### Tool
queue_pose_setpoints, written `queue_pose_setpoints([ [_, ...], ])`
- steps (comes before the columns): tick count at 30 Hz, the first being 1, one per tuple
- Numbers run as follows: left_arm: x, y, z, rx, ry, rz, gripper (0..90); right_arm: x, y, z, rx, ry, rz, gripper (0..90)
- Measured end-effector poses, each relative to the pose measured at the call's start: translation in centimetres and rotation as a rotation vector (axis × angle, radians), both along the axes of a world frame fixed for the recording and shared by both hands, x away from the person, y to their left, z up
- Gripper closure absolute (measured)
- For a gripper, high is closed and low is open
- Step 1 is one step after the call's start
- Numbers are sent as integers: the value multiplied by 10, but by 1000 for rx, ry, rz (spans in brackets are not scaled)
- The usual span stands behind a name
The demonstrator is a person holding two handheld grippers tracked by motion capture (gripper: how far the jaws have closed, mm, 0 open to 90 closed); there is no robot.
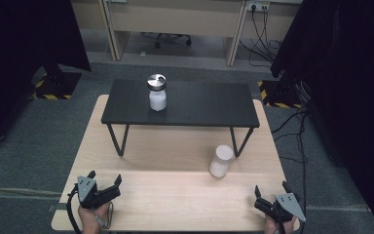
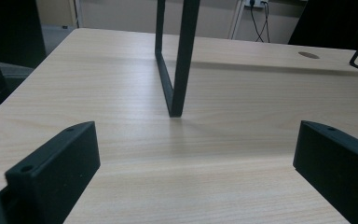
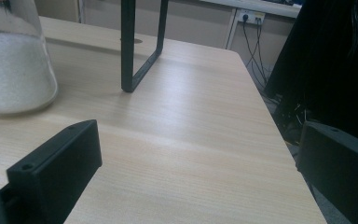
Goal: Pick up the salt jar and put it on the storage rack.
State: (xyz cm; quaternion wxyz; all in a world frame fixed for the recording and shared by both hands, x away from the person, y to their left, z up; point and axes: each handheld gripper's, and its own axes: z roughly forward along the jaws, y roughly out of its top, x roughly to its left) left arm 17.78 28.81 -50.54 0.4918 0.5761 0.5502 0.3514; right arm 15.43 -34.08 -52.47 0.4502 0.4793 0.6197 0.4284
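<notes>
A jar with a silver lid (image 1: 157, 91), partly full of white powder, stands on the small black raised table (image 1: 204, 105). A second jar of white powder (image 1: 220, 160) stands on the wooden table below, near the black table's right leg; its base fills the upper left of the right gripper view (image 3: 14, 65). My left gripper (image 1: 105, 179) rests open at the front left edge, jaws wide with nothing between them (image 2: 196, 163). My right gripper (image 1: 271, 190) sits open at the front right, also holding nothing (image 3: 198, 163), with the jar ahead and to its left.
The black table's left leg (image 2: 175, 60) stands straight ahead of the left gripper; its right leg (image 3: 135, 46) is ahead of the right gripper. The wooden table (image 1: 175, 195) ends close on the right (image 3: 279, 140). Dark curtains, cables and desks lie beyond.
</notes>
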Motion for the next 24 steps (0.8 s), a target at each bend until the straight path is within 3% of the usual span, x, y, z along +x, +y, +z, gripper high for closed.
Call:
queue_pose_setpoints([
  [7,-1,4,-2,-8,5,12,0,0,1,0,-5,2,-1,2],
  [24,-1,0,-3,21,10,13,0,-1,1,-1,-13,-6,6,2],
])
